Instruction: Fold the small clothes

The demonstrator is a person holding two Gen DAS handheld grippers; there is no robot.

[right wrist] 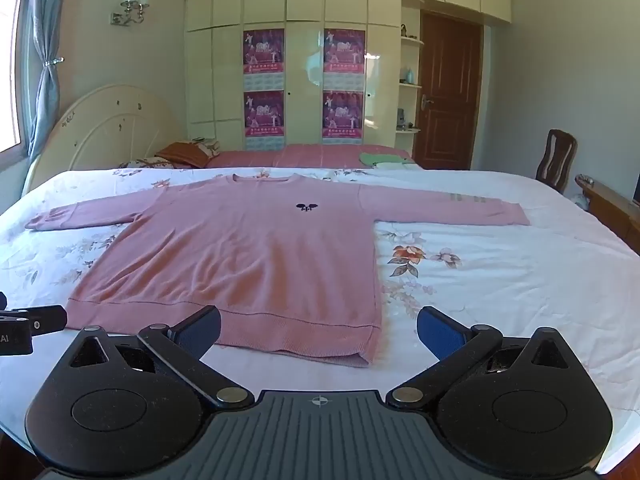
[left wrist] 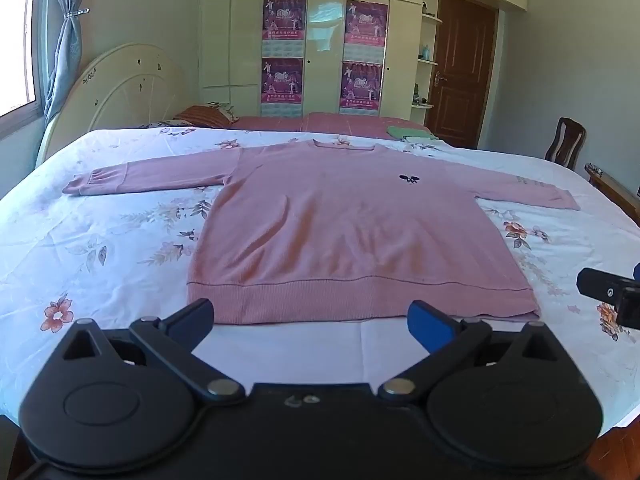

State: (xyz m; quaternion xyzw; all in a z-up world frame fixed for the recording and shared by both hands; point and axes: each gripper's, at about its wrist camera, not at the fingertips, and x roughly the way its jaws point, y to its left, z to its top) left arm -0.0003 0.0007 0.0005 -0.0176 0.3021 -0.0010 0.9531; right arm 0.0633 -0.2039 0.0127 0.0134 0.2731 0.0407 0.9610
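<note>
Lying flat on the bed [left wrist: 100, 248], the pink sweater [left wrist: 340, 232] has both sleeves spread; left claw [left wrist: 312, 314] and right claw [right wrist: 318, 326] hang wide open and empty near its hem. Pinching one knit layer, or bedsheet beneath, would spoil the fold.
</note>
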